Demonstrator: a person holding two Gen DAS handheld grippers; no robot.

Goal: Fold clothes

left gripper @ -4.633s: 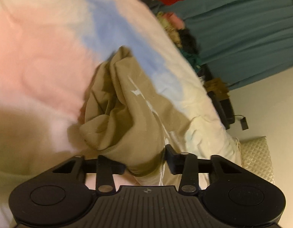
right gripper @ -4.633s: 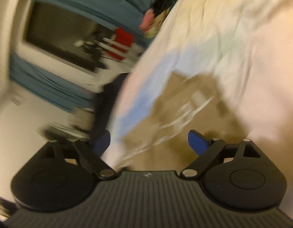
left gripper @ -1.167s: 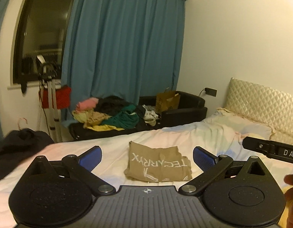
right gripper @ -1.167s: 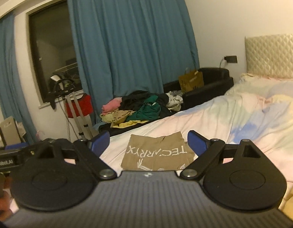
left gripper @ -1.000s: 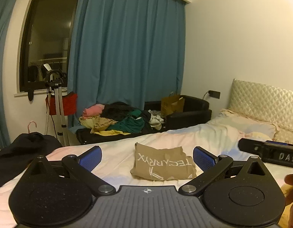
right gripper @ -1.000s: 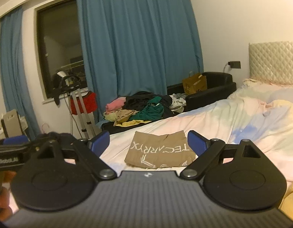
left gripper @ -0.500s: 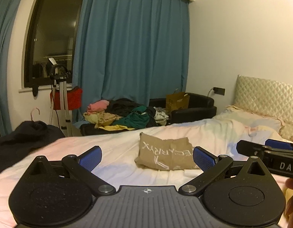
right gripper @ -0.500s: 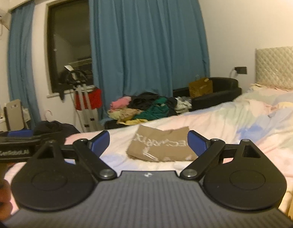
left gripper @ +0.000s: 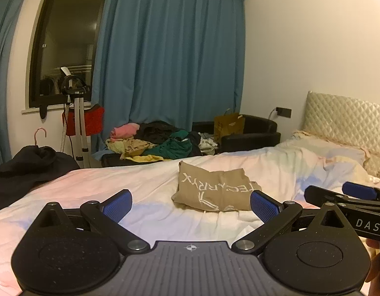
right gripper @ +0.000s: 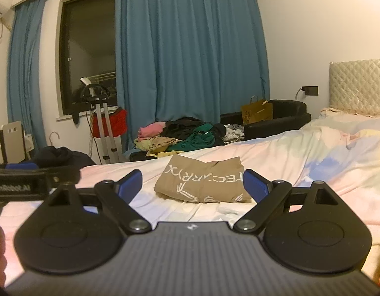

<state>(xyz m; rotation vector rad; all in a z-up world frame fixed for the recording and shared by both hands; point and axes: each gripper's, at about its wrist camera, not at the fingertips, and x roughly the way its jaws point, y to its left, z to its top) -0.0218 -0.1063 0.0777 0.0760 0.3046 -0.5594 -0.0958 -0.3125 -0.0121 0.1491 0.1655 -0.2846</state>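
- Tan shirt (left gripper: 216, 190) lies folded in a compact rectangle on the bed (left gripper: 153, 182), at 12 o'clock of both tongs.
- Left tongs (left gripper: 189, 204) and right tongs (right gripper: 193, 183) are held spread, empty, clear of it.
- If neatening is wanted, loose edges would be squared gently.

The right gripper (left gripper: 348, 194) and the hand (left gripper: 377, 271) holding it run off frame.

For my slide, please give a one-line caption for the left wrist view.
Open left gripper faces a folded tan shirt lying on the pastel bed; unfolded clothes pile waits behind.
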